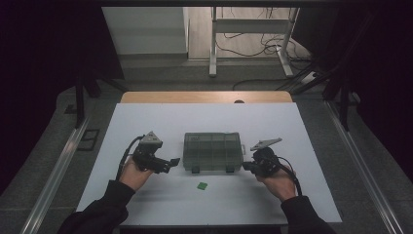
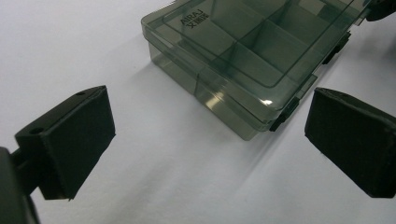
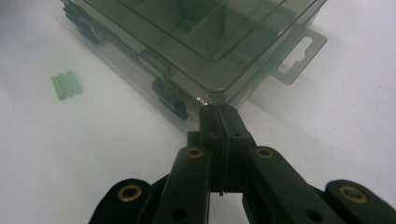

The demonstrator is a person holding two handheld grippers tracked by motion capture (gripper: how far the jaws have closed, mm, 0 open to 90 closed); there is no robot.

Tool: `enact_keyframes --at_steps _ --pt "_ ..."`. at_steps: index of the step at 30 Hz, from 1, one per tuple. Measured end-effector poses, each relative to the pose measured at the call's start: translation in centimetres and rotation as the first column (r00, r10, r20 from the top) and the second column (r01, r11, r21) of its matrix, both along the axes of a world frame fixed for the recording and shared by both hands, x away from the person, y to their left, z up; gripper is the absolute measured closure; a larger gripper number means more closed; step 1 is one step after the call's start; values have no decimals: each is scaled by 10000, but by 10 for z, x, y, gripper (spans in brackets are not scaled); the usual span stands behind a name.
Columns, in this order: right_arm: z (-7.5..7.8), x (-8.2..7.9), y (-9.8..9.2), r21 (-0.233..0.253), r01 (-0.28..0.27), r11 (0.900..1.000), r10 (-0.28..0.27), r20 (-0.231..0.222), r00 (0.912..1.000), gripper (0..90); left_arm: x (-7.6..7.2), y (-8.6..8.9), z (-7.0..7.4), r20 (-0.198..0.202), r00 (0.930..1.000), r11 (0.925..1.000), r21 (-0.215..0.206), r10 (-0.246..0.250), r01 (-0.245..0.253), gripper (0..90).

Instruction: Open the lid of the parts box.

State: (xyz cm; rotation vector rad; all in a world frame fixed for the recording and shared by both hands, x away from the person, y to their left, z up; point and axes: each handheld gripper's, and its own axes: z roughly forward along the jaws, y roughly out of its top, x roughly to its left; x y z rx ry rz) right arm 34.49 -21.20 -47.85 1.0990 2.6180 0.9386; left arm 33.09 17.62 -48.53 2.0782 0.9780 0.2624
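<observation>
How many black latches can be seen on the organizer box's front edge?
2: on the organizer box, the left latch sits near the left gripper, the right latch near the right gripper.

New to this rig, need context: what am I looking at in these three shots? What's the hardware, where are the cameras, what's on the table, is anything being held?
No robot arm here: a person holds a hand-held two-jaw gripper in each hand, the left gripper and the right gripper. The high view looks down from above the person's side of the white table. The other two pictures come from cameras riding on each gripper, looking along its black jaws. On the table lie a closed smoky clear compartment box with black latches and a small green piece in front of it. Nothing is held: the left jaws stand wide open beside the box; the right jaws are shut together at its corner.
</observation>
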Motion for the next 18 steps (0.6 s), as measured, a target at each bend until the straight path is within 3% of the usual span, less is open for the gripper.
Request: enact_keyframes --at_steps 7,12,18 --pt "5 1 -1 350 67 9994 -70 89 9999 894 0 -2 1 -119 9999 10000 71 -9 9 18" --pt "10 2 -1 656 46 9978 -59 183 9998 894 0 -3 3 -282 9995 9998 -177 -142 137 16" --pt "18 3 0 826 -30 9966 0 357 9994 894 -3 -7 4 -262 9991 9994 12 -340 341 69"
